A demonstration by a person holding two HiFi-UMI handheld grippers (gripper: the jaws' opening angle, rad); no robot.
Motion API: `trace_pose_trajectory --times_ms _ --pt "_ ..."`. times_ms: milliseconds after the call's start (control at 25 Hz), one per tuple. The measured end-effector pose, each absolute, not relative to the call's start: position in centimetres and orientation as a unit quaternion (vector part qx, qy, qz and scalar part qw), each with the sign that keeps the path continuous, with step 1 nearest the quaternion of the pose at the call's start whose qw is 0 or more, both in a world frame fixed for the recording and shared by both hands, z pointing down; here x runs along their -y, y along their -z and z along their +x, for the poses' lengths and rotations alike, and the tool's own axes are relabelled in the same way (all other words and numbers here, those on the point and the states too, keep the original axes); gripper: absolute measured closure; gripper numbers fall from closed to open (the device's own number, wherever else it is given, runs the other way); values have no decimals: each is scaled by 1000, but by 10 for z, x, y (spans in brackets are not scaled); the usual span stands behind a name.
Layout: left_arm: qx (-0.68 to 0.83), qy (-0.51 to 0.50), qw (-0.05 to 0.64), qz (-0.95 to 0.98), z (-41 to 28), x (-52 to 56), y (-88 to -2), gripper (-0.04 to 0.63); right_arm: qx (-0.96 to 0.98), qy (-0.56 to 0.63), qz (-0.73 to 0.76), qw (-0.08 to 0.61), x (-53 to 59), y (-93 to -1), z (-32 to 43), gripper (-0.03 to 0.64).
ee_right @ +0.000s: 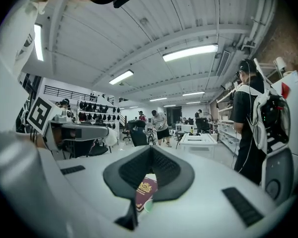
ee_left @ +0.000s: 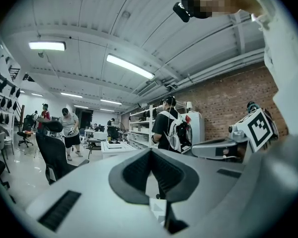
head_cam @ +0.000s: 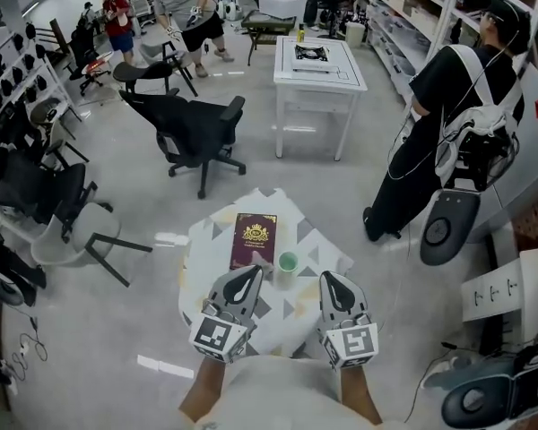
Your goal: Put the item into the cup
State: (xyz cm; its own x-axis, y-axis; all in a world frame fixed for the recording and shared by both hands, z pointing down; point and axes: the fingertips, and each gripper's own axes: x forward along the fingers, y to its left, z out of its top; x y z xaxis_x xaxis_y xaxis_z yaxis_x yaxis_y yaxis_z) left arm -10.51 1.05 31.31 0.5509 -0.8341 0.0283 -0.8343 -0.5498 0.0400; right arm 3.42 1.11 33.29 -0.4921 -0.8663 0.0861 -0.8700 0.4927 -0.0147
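Observation:
A small table under a grey-and-white patterned cloth [head_cam: 316, 245] stands just ahead of me. A maroon book-like item with a gold crest [head_cam: 253, 239] lies flat on it. A small green cup [head_cam: 288, 262] stands upright at the item's near right corner. My left gripper [head_cam: 249, 274] hovers over the table's near edge, shut and holding nothing, its tip near the item's near end. My right gripper [head_cam: 330, 280] is level with it, right of the cup, also shut and holding nothing. Through the right gripper [ee_right: 152, 148] jaws' gap I see the item [ee_right: 145, 191] and cup [ee_right: 148, 206].
A black office chair [head_cam: 197, 133] and a white table [head_cam: 318, 70] stand beyond. A person in black with a backpack [head_cam: 448, 124] stands at the right by shelves. A tipped white chair [head_cam: 81, 240] lies left. More people are far back.

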Motion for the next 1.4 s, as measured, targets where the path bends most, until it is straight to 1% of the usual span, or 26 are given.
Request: trace_pose_trajectory --times_ms 520,680,1000,1080,1240,1400 --pt "514 -43 30 856 -87 27 -322 584 889 -54 454 27 42 -345 45 609" --pt "529 -38 23 848 -86 36 -318 584 900 -60 430 30 54 -351 38 609" --pt "544 -67 52 835 -86 43 -342 584 913 -82 398 33 70 -372 25 609" --pt "542 -70 60 835 -84 46 -344 584 914 -88 395 36 72 -378 23 609" --pt "547 -66 53 833 -84 47 -351 584 913 -96 395 45 71 -389 22 609" --pt "535 -72 73 838 -80 51 -367 584 910 -96 401 51 71 -393 23 609"
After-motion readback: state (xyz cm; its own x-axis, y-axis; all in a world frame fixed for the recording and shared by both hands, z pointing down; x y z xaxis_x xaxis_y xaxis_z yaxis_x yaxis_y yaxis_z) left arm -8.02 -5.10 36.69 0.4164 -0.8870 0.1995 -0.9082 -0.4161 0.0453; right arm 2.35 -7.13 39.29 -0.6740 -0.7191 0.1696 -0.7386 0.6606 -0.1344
